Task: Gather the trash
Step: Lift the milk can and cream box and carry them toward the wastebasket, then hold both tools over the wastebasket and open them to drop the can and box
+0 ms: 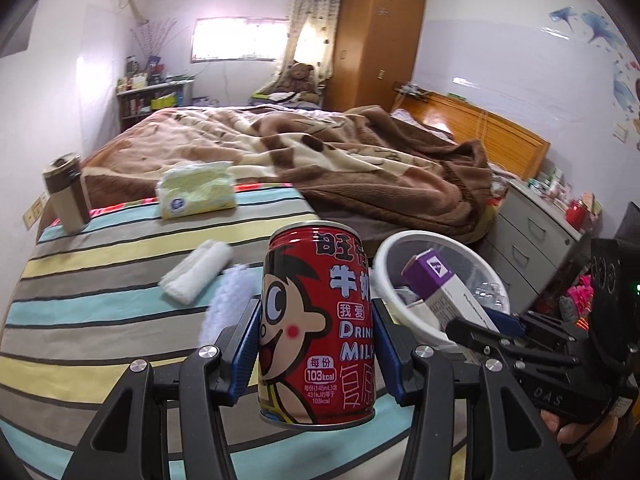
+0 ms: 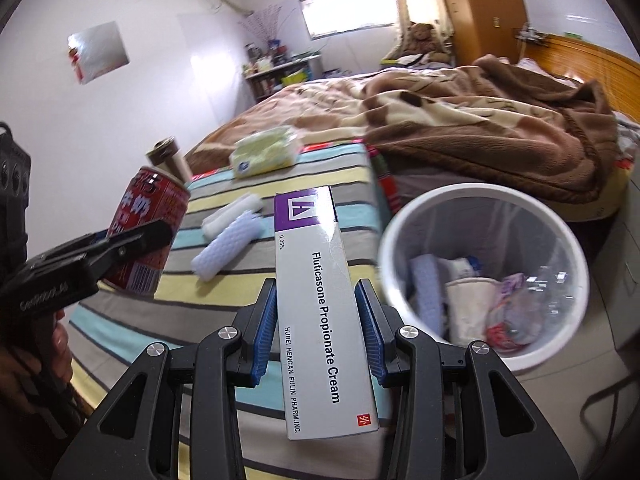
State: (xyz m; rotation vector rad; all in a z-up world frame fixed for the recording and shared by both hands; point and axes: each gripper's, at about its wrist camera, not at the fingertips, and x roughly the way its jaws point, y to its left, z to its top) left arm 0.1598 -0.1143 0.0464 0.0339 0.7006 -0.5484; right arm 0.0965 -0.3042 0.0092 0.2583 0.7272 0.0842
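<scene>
Left gripper (image 1: 316, 344): my 2 pads pinch the can (image 1: 316, 328) by its sides.
Can: upright, long axis vertical, top tipped slightly away from me, held above the striped sheet (image 1: 100, 280).
Right gripper (image 2: 316, 328): my 2 pads clamp the cream box (image 2: 320, 300).
Cream box: long axis runs away from me, purple end forward, held over the bed edge.
Bin (image 2: 404, 216): just right of the box, holding trash.
Sheet: 2 rolls (image 2: 232, 240) lie loose.

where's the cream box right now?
Clamped upright in the right claw, the cream box is held over the striped bed edge, left of the white bin.
</scene>
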